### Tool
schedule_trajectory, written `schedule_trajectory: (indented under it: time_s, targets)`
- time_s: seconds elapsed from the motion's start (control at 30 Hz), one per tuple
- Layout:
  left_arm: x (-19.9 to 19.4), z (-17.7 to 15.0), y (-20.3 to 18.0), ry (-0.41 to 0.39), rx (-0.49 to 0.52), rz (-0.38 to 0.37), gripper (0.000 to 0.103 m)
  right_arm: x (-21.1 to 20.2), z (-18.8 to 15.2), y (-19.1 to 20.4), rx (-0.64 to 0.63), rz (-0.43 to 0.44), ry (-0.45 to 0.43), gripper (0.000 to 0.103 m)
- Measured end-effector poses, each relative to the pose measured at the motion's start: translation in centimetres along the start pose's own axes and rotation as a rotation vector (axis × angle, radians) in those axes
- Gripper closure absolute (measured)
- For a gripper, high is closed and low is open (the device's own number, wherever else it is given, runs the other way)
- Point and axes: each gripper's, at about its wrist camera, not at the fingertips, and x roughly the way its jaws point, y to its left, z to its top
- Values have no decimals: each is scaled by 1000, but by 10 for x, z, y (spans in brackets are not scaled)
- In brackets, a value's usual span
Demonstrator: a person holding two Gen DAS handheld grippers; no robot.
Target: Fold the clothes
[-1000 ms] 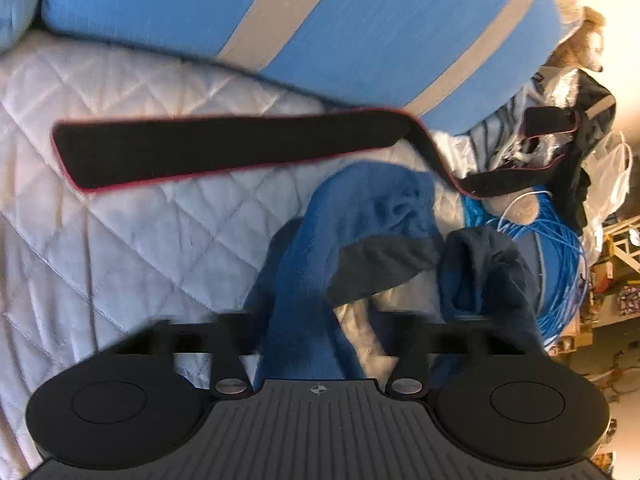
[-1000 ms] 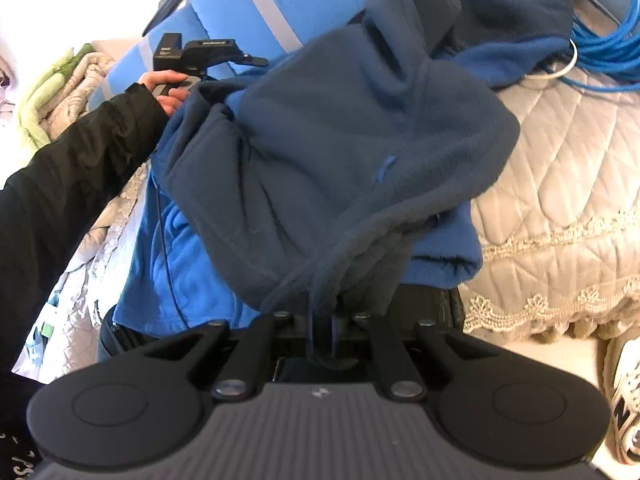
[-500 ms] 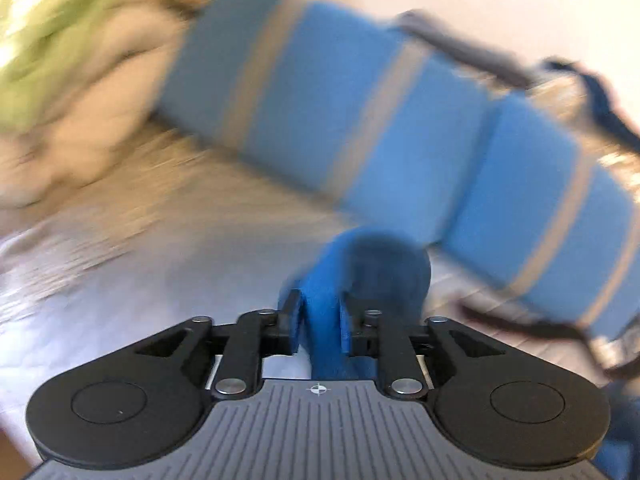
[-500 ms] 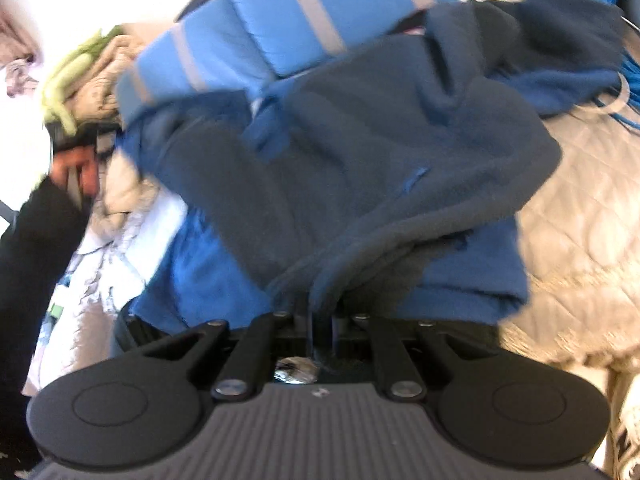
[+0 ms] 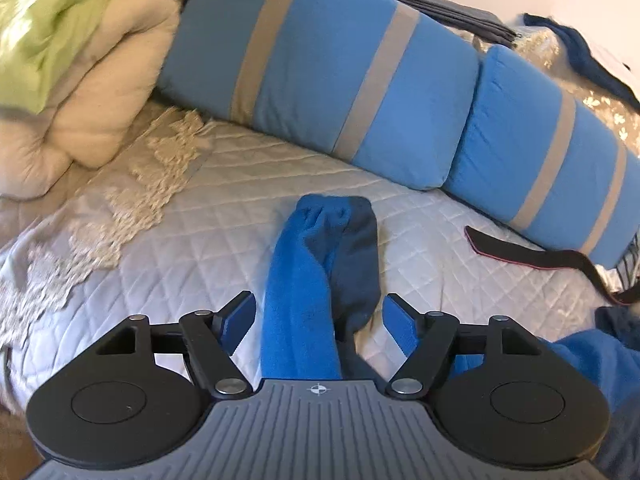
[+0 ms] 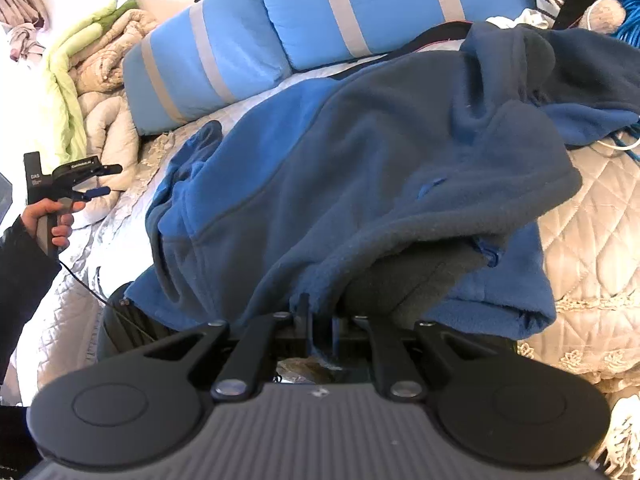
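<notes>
A two-tone blue fleece jacket point(image 6: 380, 168) lies spread on the quilted bed. Its sleeve point(image 5: 320, 264) stretches out flat on the quilt in the left wrist view. My left gripper point(image 5: 320, 316) is open, its jaws apart on either side of the sleeve, not gripping it. It also shows in the right wrist view point(image 6: 94, 180), held in a hand at the far left, apart from the jacket. My right gripper point(image 6: 318, 320) is shut on the jacket's hem at the near edge of the bed.
Two blue bolster pillows with grey stripes point(image 5: 340, 76) lie along the back of the bed. A cream and green duvet point(image 5: 68, 80) is piled at the left. A black strap point(image 5: 532, 256) lies at the right. Blue cable point(image 6: 628, 12) and clutter sit at the far right.
My left gripper let go of the sleeve and opened after carrying it out to the left; the sleeve now lies flat. My right gripper stayed shut on the hem.
</notes>
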Motion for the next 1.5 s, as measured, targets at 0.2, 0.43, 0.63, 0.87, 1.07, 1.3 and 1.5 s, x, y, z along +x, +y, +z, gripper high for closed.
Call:
schedule_trajectory:
  time_s: [0.2, 0.43, 0.63, 0.87, 1.07, 1.3, 1.5]
  targets:
    - [54, 7, 3, 66, -10, 56, 33, 0, -1, 0, 8, -21, 3, 88]
    - [123, 16, 16, 129, -44, 135, 33, 2, -2, -3, 29, -28, 12, 79]
    - [163, 53, 36, 138, -206, -21, 33, 7, -1, -6, 44, -34, 29, 63]
    - [207, 89, 29, 115, -165, -24, 33, 15, 2, -9, 61, -39, 56, 61]
    - [248, 89, 47, 209, -238, -83, 35, 22, 4, -13, 75, -43, 79, 61]
    - [249, 83, 71, 205, -349, -162, 91, 26, 5, -16, 91, -44, 93, 61]
    - [220, 77, 117, 117, -557, -215, 92, 25, 5, -22, 136, -29, 82, 62]
